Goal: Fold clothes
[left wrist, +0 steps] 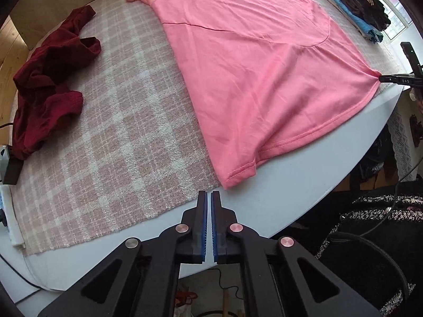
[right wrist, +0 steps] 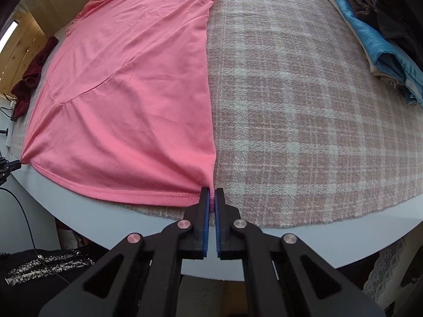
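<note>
A pink T-shirt [left wrist: 264,66] [right wrist: 127,105] lies spread flat on a pink plaid blanket [left wrist: 105,132] [right wrist: 304,119], its hem toward the near table edge. My right gripper [right wrist: 211,191] is shut on the hem's right corner; pink cloth shows between its blue pads. The left wrist view shows it [left wrist: 382,78] pulling that corner to a point. My left gripper [left wrist: 208,194] is shut just short of the hem's other corner. Only table shows in the slit between its pads. In the right wrist view it [right wrist: 9,165] sits at the far left by that corner.
A crumpled dark red garment [left wrist: 50,79] [right wrist: 29,79] lies at the blanket's left end. A stack of folded clothes [left wrist: 354,5] [right wrist: 383,39] sits at the right end. The white table's rim [left wrist: 277,198] curves just below the hem. A person's tweed clothing [left wrist: 370,211] is close by.
</note>
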Demonstrator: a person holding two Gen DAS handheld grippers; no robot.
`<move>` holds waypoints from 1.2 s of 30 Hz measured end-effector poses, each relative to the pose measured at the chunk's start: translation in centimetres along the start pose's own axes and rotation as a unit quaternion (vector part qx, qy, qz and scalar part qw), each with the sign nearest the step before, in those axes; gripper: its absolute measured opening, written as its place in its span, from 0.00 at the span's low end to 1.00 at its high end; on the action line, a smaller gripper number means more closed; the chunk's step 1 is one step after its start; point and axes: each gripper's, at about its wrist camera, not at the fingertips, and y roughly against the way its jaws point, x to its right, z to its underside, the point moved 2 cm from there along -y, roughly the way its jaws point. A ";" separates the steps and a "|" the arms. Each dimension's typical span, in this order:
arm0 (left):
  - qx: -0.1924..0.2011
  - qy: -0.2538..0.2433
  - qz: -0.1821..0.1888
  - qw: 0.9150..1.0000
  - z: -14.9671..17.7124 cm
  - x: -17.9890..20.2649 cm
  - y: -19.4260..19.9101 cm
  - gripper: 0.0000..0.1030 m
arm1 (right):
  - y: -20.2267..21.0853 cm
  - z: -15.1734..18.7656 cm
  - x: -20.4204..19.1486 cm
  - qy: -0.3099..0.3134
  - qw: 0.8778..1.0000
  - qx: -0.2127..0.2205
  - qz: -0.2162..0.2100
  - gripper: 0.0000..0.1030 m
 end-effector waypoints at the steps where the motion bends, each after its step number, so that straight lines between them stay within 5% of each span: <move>1: 0.003 0.007 -0.004 1.000 -0.2 -0.5 0.2 0.02 | 0.0 0.0 0.2 -0.005 1.000 0.001 -0.006 0.04; 11: 0.012 -0.087 0.036 0.996 -1.4 5.4 0.0 0.14 | -0.1 -0.6 1.3 -0.014 1.000 -0.001 0.002 0.04; 18: 0.014 -0.132 0.056 0.990 -2.7 7.3 -0.6 0.13 | 2.8 -1.0 0.2 0.024 0.998 0.038 0.039 0.22; 22: -0.004 -0.155 0.059 0.986 -5.0 12.3 -2.2 0.13 | 1.8 -0.7 -2.9 0.074 0.997 0.029 0.014 0.22; 29: -0.016 -0.135 0.078 0.988 -5.1 10.6 -2.8 0.00 | -0.8 0.0 -4.3 0.104 0.994 -0.003 0.021 0.22; 31: -0.018 -0.131 0.085 0.988 -4.8 10.4 -2.5 0.00 | -0.8 -0.2 -4.2 0.114 0.993 -0.010 0.026 0.06; 36: -0.015 -0.121 0.104 0.987 -3.7 9.5 -1.3 0.00 | -0.4 -1.0 -3.6 0.130 0.990 -0.025 0.044 0.04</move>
